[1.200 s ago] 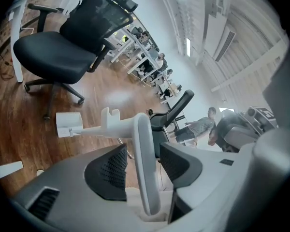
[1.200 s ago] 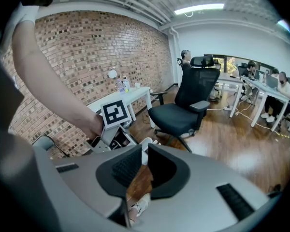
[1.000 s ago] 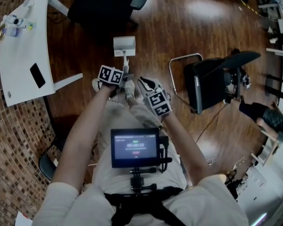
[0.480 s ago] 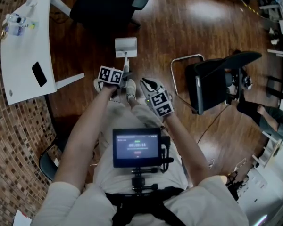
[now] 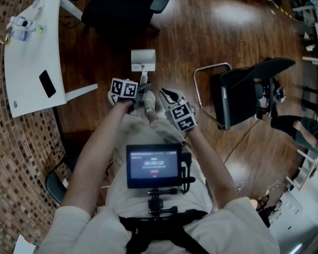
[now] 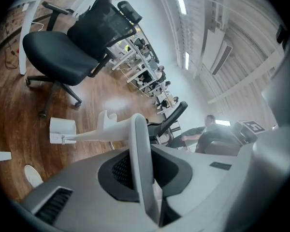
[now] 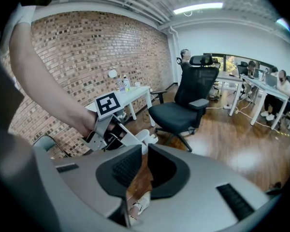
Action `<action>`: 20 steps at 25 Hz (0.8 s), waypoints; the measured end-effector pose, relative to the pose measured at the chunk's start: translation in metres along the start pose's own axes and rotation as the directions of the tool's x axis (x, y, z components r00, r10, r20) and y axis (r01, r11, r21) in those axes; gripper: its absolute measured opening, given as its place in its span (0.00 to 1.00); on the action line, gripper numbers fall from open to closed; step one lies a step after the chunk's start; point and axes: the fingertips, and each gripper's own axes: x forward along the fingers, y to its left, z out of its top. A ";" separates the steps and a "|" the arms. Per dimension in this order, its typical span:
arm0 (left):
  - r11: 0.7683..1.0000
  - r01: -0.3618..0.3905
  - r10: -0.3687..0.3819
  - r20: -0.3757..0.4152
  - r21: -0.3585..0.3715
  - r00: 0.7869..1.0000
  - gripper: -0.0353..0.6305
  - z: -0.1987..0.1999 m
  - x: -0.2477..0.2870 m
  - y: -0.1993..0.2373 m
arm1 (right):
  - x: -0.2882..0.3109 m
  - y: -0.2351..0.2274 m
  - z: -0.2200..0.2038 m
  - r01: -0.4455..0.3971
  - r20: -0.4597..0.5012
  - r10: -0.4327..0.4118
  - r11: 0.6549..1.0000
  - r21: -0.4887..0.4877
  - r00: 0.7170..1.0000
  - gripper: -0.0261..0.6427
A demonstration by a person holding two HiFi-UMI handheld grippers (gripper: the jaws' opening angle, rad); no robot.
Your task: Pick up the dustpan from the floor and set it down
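Left fingers [image 6: 117, 170] on dustpan handle [image 6: 139, 153]

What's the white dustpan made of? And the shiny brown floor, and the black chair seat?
The dustpan looks like plastic: plain white and matte, with smooth moulded edges. The floor looks like varnished wood or wood-look laminate: brown planks with bright light reflections. I cannot tell which of the two it is. The chair seat looks like padded black fabric: dull, with no shine.

White dustpan [image 5: 143, 60] (dark brown floor [image 5: 206, 33])
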 end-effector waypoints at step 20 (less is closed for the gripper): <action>0.997 0.069 -0.068 0.049 -0.018 0.997 0.11 -0.029 -0.034 -0.049 | 0.003 -0.006 -0.005 -0.021 -0.003 0.021 1.000 -0.018 1.000 0.11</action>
